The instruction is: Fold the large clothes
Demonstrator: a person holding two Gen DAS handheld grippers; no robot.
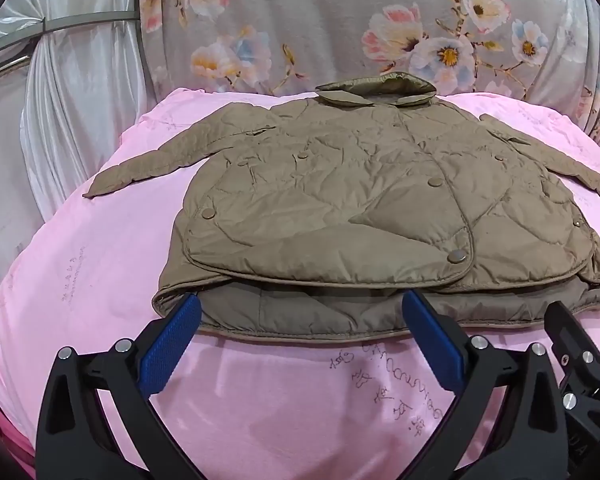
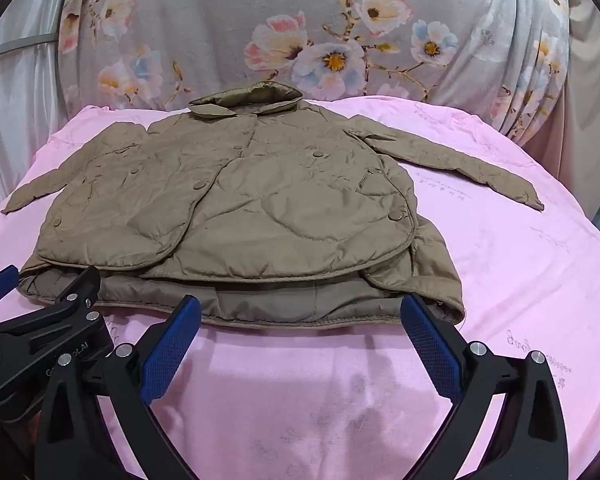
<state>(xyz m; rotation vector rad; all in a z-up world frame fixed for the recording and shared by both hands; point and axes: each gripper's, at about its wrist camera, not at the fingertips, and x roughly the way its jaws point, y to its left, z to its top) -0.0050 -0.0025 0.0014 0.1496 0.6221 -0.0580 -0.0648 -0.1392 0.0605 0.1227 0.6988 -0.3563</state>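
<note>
A: Surroundings recorded. A pink sheet (image 1: pixel 100 264) is spread under the work; faint script is seen printed on it. A grey floral cloth (image 1: pixel 320 24) is hung behind, and pale satin drapery (image 1: pixel 72 92) is seen at the far left. Nothing is seen lying between the grippers and the garment.

B: Location of the garment?

A: The quilted jacket (image 1: pixel 340 184) is laid flat on the pink sheet, front up, collar (image 1: pixel 376 88) at the far end, both sleeves spread outward. The hem is nearest the cameras.

B: Tool pose and state?

A: The left gripper (image 1: pixel 300 312) is held low at the hem, jaws spread wide, nothing grasped; its fingertips are seen at the hem edge, contact not confirmed. The right gripper (image 2: pixel 300 312) is posed likewise just beside it, jaws apart and empty.

B: Materials?

A: Olive-tan shell, slightly glossy, stitched in curved quilting, closed by round snaps (image 1: pixel 456 256). Blue ribbed pads (image 1: pixel 172 344) are noted on black fingers.
</note>
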